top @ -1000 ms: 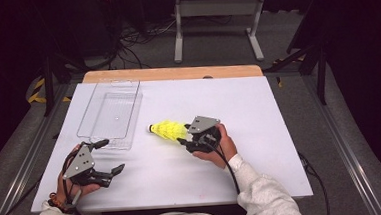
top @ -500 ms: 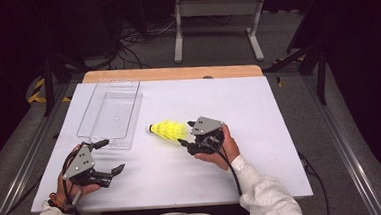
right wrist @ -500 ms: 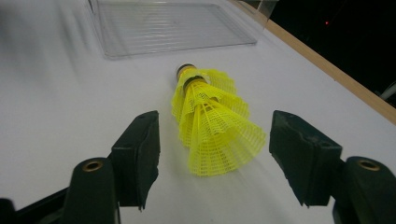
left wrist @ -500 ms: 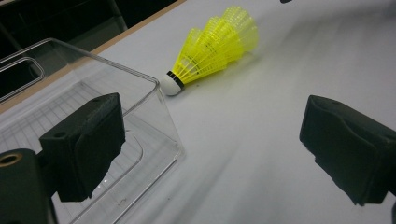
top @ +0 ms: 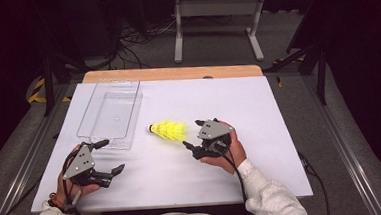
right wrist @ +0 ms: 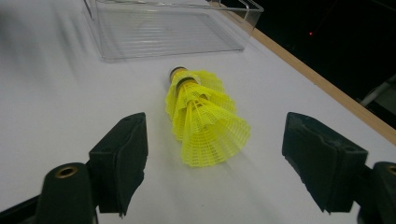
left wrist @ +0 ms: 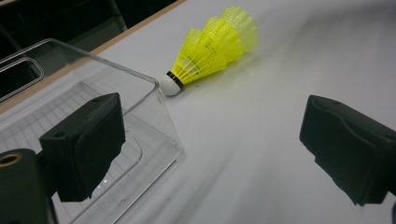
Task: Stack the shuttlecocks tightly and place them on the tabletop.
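A stack of yellow shuttlecocks (top: 169, 130) lies on its side on the white table (top: 258, 108), cork tip toward the clear tray (top: 86, 119). My right gripper (top: 191, 133) is just right of the stack, and its jaws have just been opening. In the right gripper view the stack's wide skirt (right wrist: 205, 121) lies at the mouth of my right gripper (right wrist: 215, 126), and neither pad touches it. My left gripper (top: 112, 155) stands open near the table's front left, holding nothing. The left gripper view shows the shuttlecocks (left wrist: 210, 42) farther off, beyond my left gripper (left wrist: 212, 121).
The clear plastic tray (left wrist: 154, 107) sits at the table's left with nothing in it, its near corner beside the left gripper's jaw. In the right gripper view the tray (right wrist: 173, 32) lies beyond the shuttlecocks. A wooden strip (top: 171, 73) runs along the far edge.
The right gripper's jaws stand wider apart than a second ago, and the hand has drawn back slightly to the right. The shuttlecocks and the left gripper have stayed put.
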`<state>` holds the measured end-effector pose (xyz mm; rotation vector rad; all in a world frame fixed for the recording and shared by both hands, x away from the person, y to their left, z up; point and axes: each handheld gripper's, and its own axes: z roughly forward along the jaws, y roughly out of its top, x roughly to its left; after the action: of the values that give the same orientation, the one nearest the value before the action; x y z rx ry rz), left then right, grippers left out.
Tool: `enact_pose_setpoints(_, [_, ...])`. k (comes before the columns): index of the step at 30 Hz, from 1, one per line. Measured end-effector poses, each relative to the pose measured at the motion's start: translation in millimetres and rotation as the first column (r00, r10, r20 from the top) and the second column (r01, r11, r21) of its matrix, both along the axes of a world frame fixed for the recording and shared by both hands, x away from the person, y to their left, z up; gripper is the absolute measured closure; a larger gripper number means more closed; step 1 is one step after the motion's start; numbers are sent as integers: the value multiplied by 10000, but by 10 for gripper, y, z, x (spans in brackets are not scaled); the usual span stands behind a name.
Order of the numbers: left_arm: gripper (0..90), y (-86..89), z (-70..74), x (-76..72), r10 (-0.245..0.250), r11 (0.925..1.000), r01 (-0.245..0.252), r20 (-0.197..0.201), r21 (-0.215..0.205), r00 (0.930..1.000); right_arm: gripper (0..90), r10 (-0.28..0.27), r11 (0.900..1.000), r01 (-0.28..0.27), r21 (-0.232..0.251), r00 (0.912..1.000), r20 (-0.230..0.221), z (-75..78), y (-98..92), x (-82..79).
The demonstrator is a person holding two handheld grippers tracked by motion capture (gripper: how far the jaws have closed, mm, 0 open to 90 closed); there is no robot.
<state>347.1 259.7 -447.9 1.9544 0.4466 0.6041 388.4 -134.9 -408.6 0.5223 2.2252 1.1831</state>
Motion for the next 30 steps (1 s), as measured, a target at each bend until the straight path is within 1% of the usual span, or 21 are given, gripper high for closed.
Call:
enact_pose_setpoints(2, [77,-2,-1,0,7,10000,-7,-10,-2,10000,210,-108,9999,108,-99,9999,81,-2,-24,-18])
enact_pose_setpoints(10, [77,-3,1,2,-18,10000,18,-3,26,10000,178,-245,9997,245,-5,9996,110,-25,-95,-61])
enact_pose_setpoints(11, [78,-3,0,1,-3,10000,3,-10,18,10000,171,-378,9993,378,-45,9992,153,-30,-100,-69])
enact_pose_setpoints(13, [77,-3,0,2,-5,10000,5,-13,29,10000,162,-439,9990,441,-108,9989,136,-38,-115,-79])
enact_pose_setpoints(17, [77,-3,-1,0,4,10000,-4,-23,-20,10000,139,-527,9986,527,13,9985,128,-54,-176,-103])
enact_pose_setpoints(20, [77,-2,0,1,-3,10000,3,-8,28,10000,132,-612,9981,611,116,9981,69,-63,-212,-119])
enact_pose_setpoints(21, [77,-2,-1,1,8,10000,-8,-32,-25,10000,131,-594,9982,593,112,9982,99,-67,-230,-129])
enact_pose_setpoints(23, [75,-1,-3,5,10,10000,-10,-51,2,10000,129,-619,9979,614,223,9979,197,-84,-276,-158])
enact_pose_setpoints(25, [74,-2,-3,4,6,10000,-6,-55,2,10000,126,-646,9978,642,180,9976,230,-97,-296,-172])
enact_pose_setpoints(28, [74,-5,2,1,-27,10000,27,-31,8,10000,115,-739,9967,732,342,9971,195,-132,-336,-189])
enact_pose_setpoints(30, [72,-6,-1,0,-7,10000,7,-45,16,10000,101,-774,9966,768,307,9968,181,-169,-352,-205])
